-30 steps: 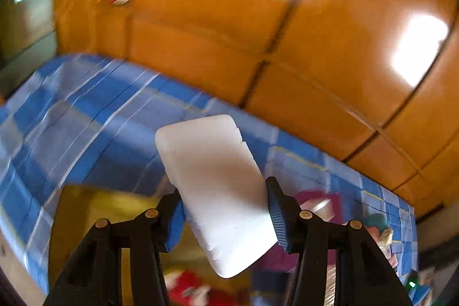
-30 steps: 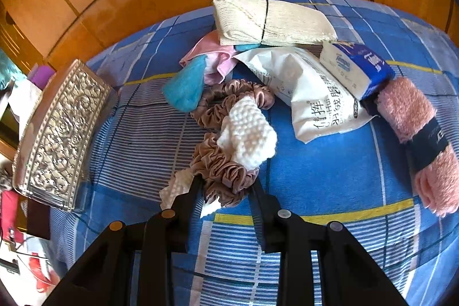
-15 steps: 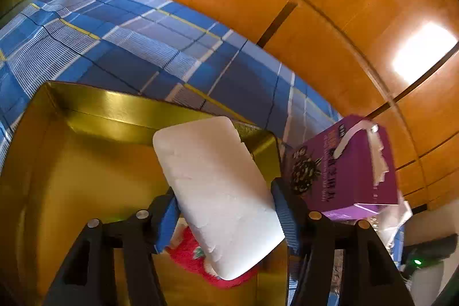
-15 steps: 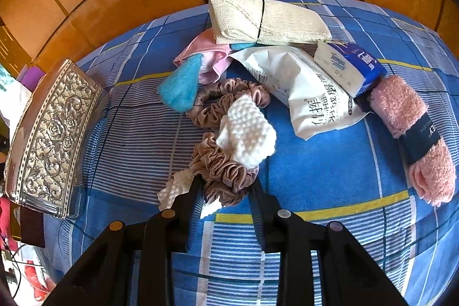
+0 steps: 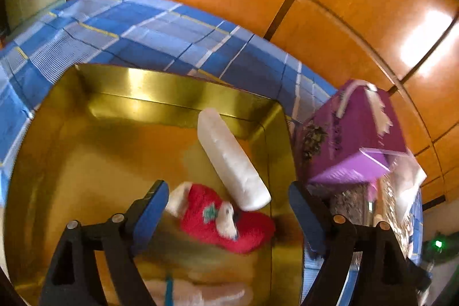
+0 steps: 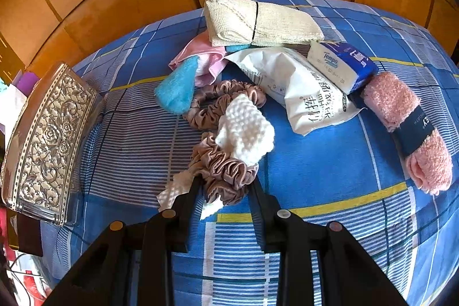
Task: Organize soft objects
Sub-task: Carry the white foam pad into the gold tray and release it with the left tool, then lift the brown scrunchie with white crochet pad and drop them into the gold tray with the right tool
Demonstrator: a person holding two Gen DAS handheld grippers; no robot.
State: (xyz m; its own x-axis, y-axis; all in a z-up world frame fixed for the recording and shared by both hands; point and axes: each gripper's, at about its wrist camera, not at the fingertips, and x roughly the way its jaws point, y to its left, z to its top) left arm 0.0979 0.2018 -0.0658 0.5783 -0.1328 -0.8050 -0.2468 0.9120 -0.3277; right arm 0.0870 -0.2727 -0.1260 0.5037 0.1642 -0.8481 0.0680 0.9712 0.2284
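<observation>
Two grippers are in play, and I read them separately. My left gripper (image 5: 226, 208) hangs over the gold tin (image 5: 178, 93) with its jaws spread wide; they have just been opening, and nothing sits between them now. The white pad (image 5: 232, 159) lies free inside the tin, beyond the fingertips toward the upper right of the frame, its long axis running from upper left to lower right, its lower end resting on or just above the red plush item (image 5: 223, 217). I judge that release complete.

My right gripper (image 6: 223, 191) is pressed nearly together, pinching the brown scrunchie (image 6: 226, 168) at the frame's lower centre. The scrunchie lies straight ahead of the fingers on the blue plaid bedspread (image 6: 315, 162), tangled with a white knitted piece (image 6: 246, 131) that lies across it. The coming lift turns on this overlap: I expect the knit to come up with the scrunchie unless it slips off.

Hard to make out: whether a second scrunchie loop behind is joined to the held one, and what the pale shape at the bottom of the tin is. The purple box (image 5: 352, 134) is motion-blurred.
</observation>
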